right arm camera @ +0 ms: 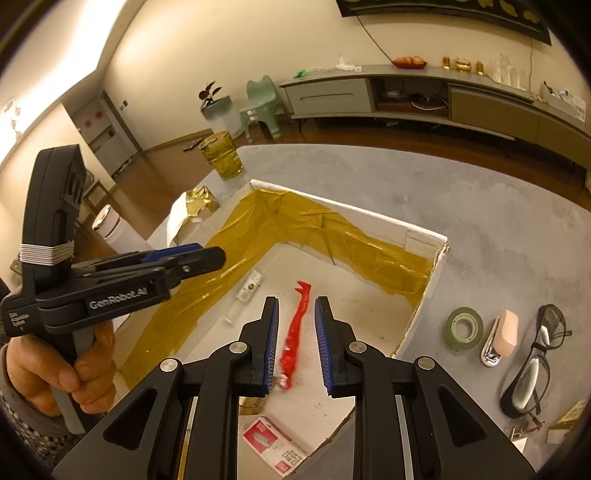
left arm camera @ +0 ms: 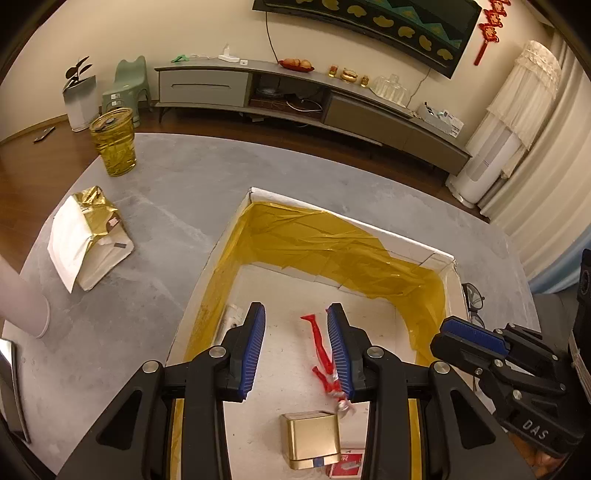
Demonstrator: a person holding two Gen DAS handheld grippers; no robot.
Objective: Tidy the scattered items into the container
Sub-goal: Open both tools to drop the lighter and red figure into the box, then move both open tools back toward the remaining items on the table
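Both the left gripper (left arm camera: 296, 341) and right gripper (right arm camera: 296, 334) hang open, empty, over the box (right arm camera: 424, 236). A red figure (right arm camera: 293, 339) lies inside it; tape (right arm camera: 463, 328) sits just outside.

This is a home living room. A long low grey TV cabinet (left arm camera: 295, 92) runs along the cream wall, with a fruit plate (left arm camera: 296, 64) and small ornaments on top and a wall-mounted screen (left arm camera: 373, 22) above it. A red knot charm (left arm camera: 488, 31) hangs beside the screen. A child's green plastic chair (right arm camera: 260, 107) and a potted plant (right arm camera: 212, 101) stand on the wooden floor, a lace-covered standing air conditioner (left arm camera: 506, 122) fills the corner, and a grey carpet (left arm camera: 192, 177) covers the middle.
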